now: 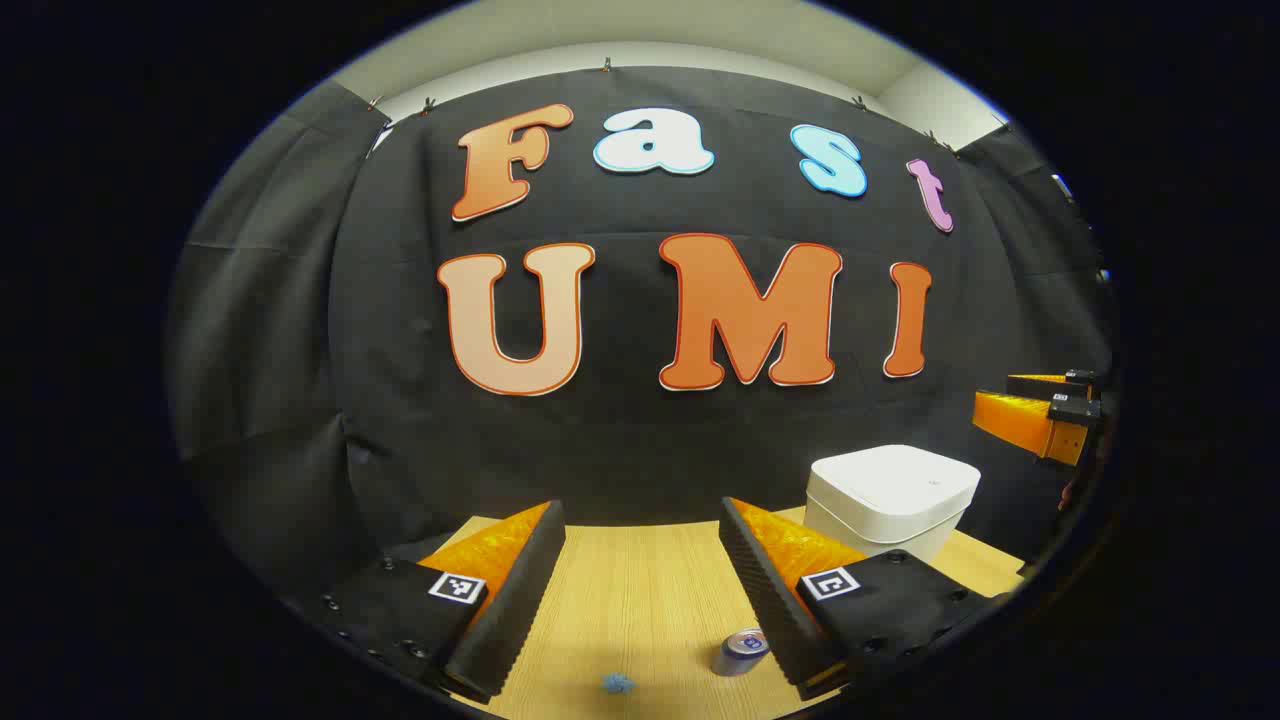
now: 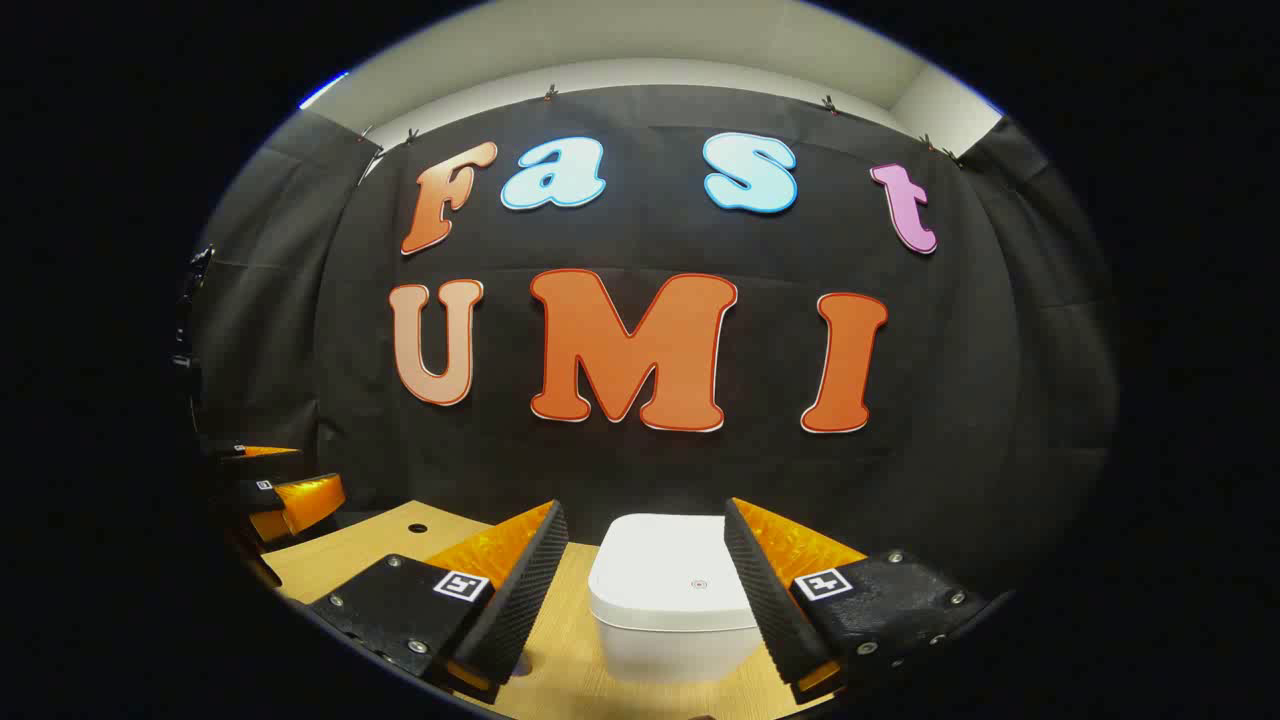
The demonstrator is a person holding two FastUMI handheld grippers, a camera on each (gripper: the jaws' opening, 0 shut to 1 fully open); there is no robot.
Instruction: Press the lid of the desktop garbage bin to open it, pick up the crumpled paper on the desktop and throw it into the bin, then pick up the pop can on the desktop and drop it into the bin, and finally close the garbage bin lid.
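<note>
Garbage bin: one, white, squarish, lid down and flat. Stands on the wooden tabletop toward the back, near the black cloth wall. In the right gripper view it sits centred between that claw's fingers, which suggests the right claw is lined up to press the lid; no contact yet.

Pop can: one, upright on the tabletop, close in, just beside the left claw's right-hand finger.

Crumpled paper: one small bluish wad, lying on the tabletop near the can, between the fingers at the lower edge of the left gripper view.

Left claw: jaws spread wide, holding nothing, hanging above the can and paper, probably placed ready to collect them once the bin is open.

Right claw: jaws likewise spread, empty, raised above the tabletop in front of the bin.

Task standing: first step, lid press, not yet done.
</note>
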